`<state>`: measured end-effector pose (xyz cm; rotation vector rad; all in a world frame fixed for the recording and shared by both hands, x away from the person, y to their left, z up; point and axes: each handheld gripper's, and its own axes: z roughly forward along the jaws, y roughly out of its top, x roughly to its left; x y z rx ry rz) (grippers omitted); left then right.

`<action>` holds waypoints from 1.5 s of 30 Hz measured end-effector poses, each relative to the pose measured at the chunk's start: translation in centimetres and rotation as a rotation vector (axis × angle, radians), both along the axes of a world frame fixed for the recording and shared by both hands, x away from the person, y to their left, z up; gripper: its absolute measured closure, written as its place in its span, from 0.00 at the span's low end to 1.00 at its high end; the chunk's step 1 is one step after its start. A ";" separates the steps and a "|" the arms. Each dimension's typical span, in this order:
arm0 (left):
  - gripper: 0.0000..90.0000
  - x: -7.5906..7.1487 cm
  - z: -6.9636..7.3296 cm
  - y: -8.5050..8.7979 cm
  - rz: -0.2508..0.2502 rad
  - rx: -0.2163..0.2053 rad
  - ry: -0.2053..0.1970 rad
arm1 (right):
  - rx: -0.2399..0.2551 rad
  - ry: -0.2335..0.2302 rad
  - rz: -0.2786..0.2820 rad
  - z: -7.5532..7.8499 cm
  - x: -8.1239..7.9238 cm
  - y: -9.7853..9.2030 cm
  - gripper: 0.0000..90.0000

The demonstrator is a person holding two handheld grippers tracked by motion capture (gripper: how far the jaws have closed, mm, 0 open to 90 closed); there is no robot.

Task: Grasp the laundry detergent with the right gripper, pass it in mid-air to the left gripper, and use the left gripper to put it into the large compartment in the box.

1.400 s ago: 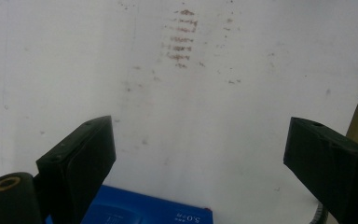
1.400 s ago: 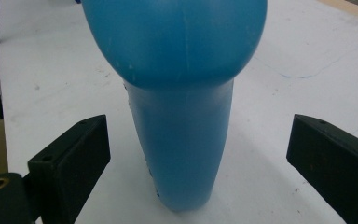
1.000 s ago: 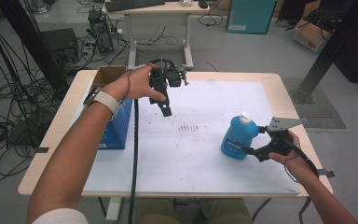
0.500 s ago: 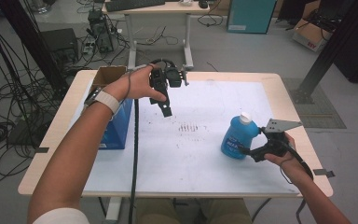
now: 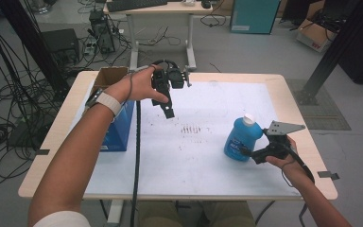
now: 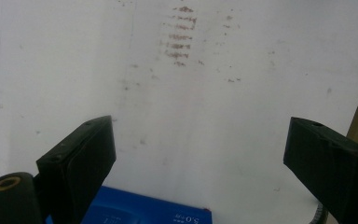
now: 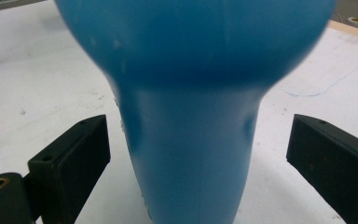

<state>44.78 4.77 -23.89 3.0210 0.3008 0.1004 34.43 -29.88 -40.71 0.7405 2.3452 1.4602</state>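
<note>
Flanking the blue bottle (image 5: 238, 140), open right hand-held gripper (image 5: 248, 152); blue box (image 5: 118, 130) well apart.

Grey floor (image 5: 246, 52), cable tangle (image 5: 4, 109), desk (image 5: 160, 9) behind.

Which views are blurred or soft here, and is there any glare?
Right gripper view: the blue bottle stands so near the lens that its bulging upper part is out of focus, and the open jaws stay fairly sharp. Left gripper view: soft all over, brown smudges smeared. High view: evenly lit, no glare, white sheet bright.
</note>
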 end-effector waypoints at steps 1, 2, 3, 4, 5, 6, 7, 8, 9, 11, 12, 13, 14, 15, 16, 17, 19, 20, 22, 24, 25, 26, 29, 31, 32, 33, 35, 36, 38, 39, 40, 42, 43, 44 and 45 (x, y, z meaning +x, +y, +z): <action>0.10 0.0 0.0 0.0 -0.001 0.000 0.000 | 0.001 0.000 -0.002 0.0 0.0 0.0 0.07; 0.10 0.0 0.0 0.0 0.000 -0.002 -0.003 | 0.004 -0.003 -0.004 -0.1 0.0 0.1 0.07; 0.10 0.0 0.0 0.0 0.000 -0.001 0.000 | 0.007 -0.006 -0.005 -0.1 0.0 0.1 0.07; 0.10 0.0 0.0 0.0 -0.001 0.001 0.000 | 0.009 -0.009 -0.005 -0.2 0.1 0.2 0.08; 0.10 0.0 0.0 0.0 -0.001 0.001 -0.001 | 0.013 -0.010 -0.006 -0.2 0.1 0.2 0.08; 0.10 0.0 0.0 0.0 -0.001 0.001 -0.002 | 0.017 -0.012 -0.005 -0.3 0.1 0.3 0.09; 0.10 0.0 0.0 0.0 -0.001 0.001 -0.001 | 0.018 -0.013 -0.004 -0.3 0.1 0.3 0.10; 0.10 0.0 0.0 0.0 -0.001 0.002 -0.001 | 0.021 -0.013 -0.003 -0.3 0.1 0.3 0.10; 0.10 0.0 0.0 0.0 -0.001 0.002 -0.001 | 0.025 -0.013 -0.003 -0.3 0.2 0.4 0.10; 0.10 0.0 0.0 0.0 0.000 0.001 -0.002 | 0.027 -0.013 -0.004 -0.4 0.2 0.4 0.11; 0.10 0.0 0.0 0.0 -0.001 0.002 -0.001 | 0.031 -0.014 -0.005 -0.4 0.2 0.4 0.11; 0.10 0.1 0.0 0.0 -0.002 0.004 0.005 | 0.034 -0.014 -0.005 -0.4 0.2 0.4 0.12; 0.10 0.0 -0.1 0.1 0.004 -0.001 0.003 | 0.038 -0.016 -0.003 -0.5 0.3 0.4 0.13; 0.10 0.1 -0.1 0.1 0.002 -0.002 -0.006 | 0.042 -0.015 -0.004 -0.5 0.3 0.4 0.13; 0.10 0.1 0.0 0.1 0.001 -0.002 -0.004 | 0.042 -0.016 -0.006 -0.5 0.3 0.4 0.13; 0.10 0.1 0.0 0.1 0.001 -0.002 -0.002 | 0.044 -0.015 -0.006 -0.6 0.3 0.4 0.14; 0.10 0.1 0.0 0.1 0.002 -0.003 -0.003 | 0.049 -0.014 -0.005 -0.7 0.3 0.5 0.14; 0.10 0.1 -0.1 0.1 -0.001 -0.002 -0.007 | 0.050 -0.014 -0.005 -0.7 0.3 0.5 0.15; 0.11 0.1 -0.1 0.1 0.000 -0.002 -0.008 | 0.054 -0.014 -0.002 -0.8 0.4 0.6 0.15; 0.10 0.1 -0.1 0.0 -0.001 -0.001 -0.006 | 0.061 -0.015 0.000 -0.8 0.4 0.6 0.16; 0.10 0.1 -0.1 0.0 -0.002 -0.001 -0.005 | 0.060 -0.014 -0.004 -0.8 0.4 0.7 0.16; 0.10 0.1 -0.1 0.0 -0.001 -0.002 -0.006 | 0.062 -0.014 -0.004 -0.8 0.3 0.7 0.17; 0.10 0.1 -0.1 0.0 0.004 -0.002 0.001 | 0.069 -0.020 -0.002 -0.8 0.4 0.7 0.19; 0.11 0.1 -0.1 0.0 0.003 -0.002 0.002 | 0.073 -0.024 0.000 -0.9 0.4 0.8 0.19; 0.10 0.1 -0.1 0.0 0.002 -0.002 0.001 | 0.075 -0.023 0.000 -0.9 0.4 0.8 0.20; 0.10 0.1 -0.2 0.0 0.002 -0.001 0.002 | 0.075 -0.024 0.000 -0.9 0.4 0.8 0.21; 0.11 0.2 -0.1 0.0 0.001 -0.001 0.005 | 0.076 -0.027 0.001 -0.9 0.4 0.8 0.22; 0.10 0.2 -0.2 0.1 0.001 -0.001 0.001 | 0.076 -0.027 0.003 -0.9 0.4 0.8 0.24; 0.10 0.2 -0.2 0.0 0.001 0.000 0.002 | 0.077 -0.032 0.004 -0.9 0.4 0.8 0.26; 0.10 0.2 -0.2 0.0 0.001 -0.002 0.001 | 0.078 -0.033 0.004 -0.9 0.4 0.8 0.27; 0.10 0.2 -0.2 0.0 0.001 -0.003 0.000 | 0.077 -0.035 0.006 -0.9 0.4 0.8 0.28; 0.10 0.2 -0.2 0.0 0.001 -0.002 -0.001 | 0.078 -0.036 0.009 -1.0 0.4 0.8 0.29; 0.10 0.2 -0.2 0.0 0.001 -0.002 0.002 | 0.078 -0.037 0.009 -1.0 0.4 0.8 0.30; 0.10 0.2 -0.2 0.0 0.001 -0.001 0.001 | 0.083 -0.034 0.009 -1.0 0.4 0.9 0.30; 0.11 0.2 -0.2 0.0 0.001 -0.001 0.000 | 0.081 -0.036 0.006 -1.0 0.4 0.9 0.30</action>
